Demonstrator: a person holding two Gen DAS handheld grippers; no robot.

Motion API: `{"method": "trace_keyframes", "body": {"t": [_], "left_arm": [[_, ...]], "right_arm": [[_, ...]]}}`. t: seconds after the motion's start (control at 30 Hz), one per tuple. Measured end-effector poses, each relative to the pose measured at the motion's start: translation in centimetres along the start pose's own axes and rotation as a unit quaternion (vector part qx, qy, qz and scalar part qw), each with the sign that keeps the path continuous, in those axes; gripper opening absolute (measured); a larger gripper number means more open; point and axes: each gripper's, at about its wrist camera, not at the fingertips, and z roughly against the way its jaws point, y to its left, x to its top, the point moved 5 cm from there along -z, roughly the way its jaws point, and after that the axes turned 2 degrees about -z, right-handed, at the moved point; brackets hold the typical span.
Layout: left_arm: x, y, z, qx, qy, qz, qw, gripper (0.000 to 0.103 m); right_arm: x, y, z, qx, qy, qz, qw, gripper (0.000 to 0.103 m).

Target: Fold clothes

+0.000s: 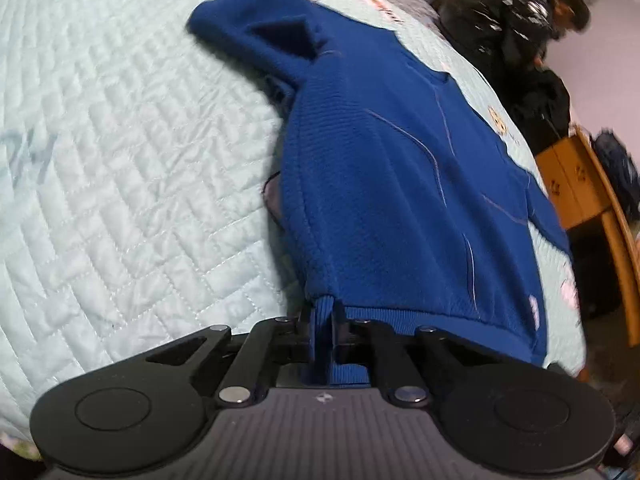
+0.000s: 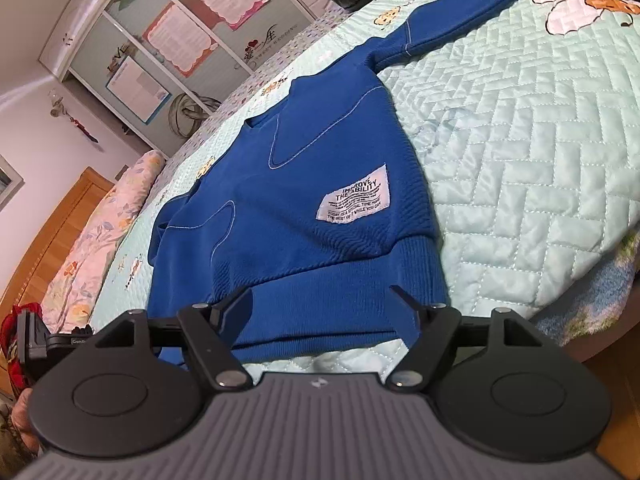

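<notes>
A blue knit sweater (image 2: 304,184) with a white text label (image 2: 353,196) lies on a pale quilted bedspread (image 2: 520,160). One sleeve (image 2: 460,20) stretches out toward the far right. My left gripper (image 1: 320,320) is shut on the sweater's ribbed hem (image 1: 322,316) at its corner, and the sweater (image 1: 400,152) rises from it in a lifted fold. My right gripper (image 2: 324,304) is open, its fingers spread on either side of the ribbed hem (image 2: 328,292) near the bed's front edge.
A wooden bed frame (image 1: 580,184) and dark bags (image 1: 520,12) lie past the bed's far side. A floral pillow (image 2: 100,232), a wooden headboard (image 2: 52,232) and a glass-door cabinet (image 2: 168,48) stand at the left in the right wrist view.
</notes>
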Motion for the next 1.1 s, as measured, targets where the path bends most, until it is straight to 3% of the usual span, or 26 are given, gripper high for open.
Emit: {"method": "trace_keyframes", "body": {"t": [0.13,0.23,0.37,0.53,0.63,0.8,0.97,1.07,1.1], "left_arm": [[0.3,-0.9,2.6,-0.015,-0.022,-0.012,0.9996,0.005],[0.2,-0.3,3.6,0.010,-0.016,-0.031,0.9993,0.006],[-0.6,0.6,3.0,0.030,-0.001,-0.019,0.9994,0.005],[-0.1,0.0,4.2,0.019,-0.011,-0.034,0.9992,0.005],[0.0,0.6,3.8,0.031,-0.007,-0.028,0.9991,0.005],[-1.1,0.7,2.2,0.053,0.013,-0.040,0.9977,0.005],[-1.3,1.2,1.8,0.050,0.014,-0.034,0.9981,0.006],[-1.4,1.2,1.6,0.054,0.013,-0.036,0.9978,0.006],[-1.5,1.1,1.5,0.056,0.012,-0.038,0.9976,0.006]], "right_arm": [[0.0,-0.1,0.1,0.003,0.001,0.000,1.000,0.075],[0.0,0.1,0.1,0.002,0.003,0.004,1.000,0.075],[-0.1,0.9,0.1,-0.001,0.013,0.021,1.000,0.075],[-0.3,1.6,0.4,-0.018,0.024,0.065,0.997,0.076],[0.1,1.4,0.7,-0.003,0.025,0.042,0.999,0.076],[3.1,2.3,0.9,0.032,-0.023,0.012,0.999,0.077],[6.1,3.8,-2.4,0.061,-0.022,0.005,0.998,0.077],[6.1,1.6,-4.8,0.028,-0.004,-0.052,0.998,0.076],[5.8,0.4,-5.3,-0.005,0.000,-0.069,0.998,0.072]]}}
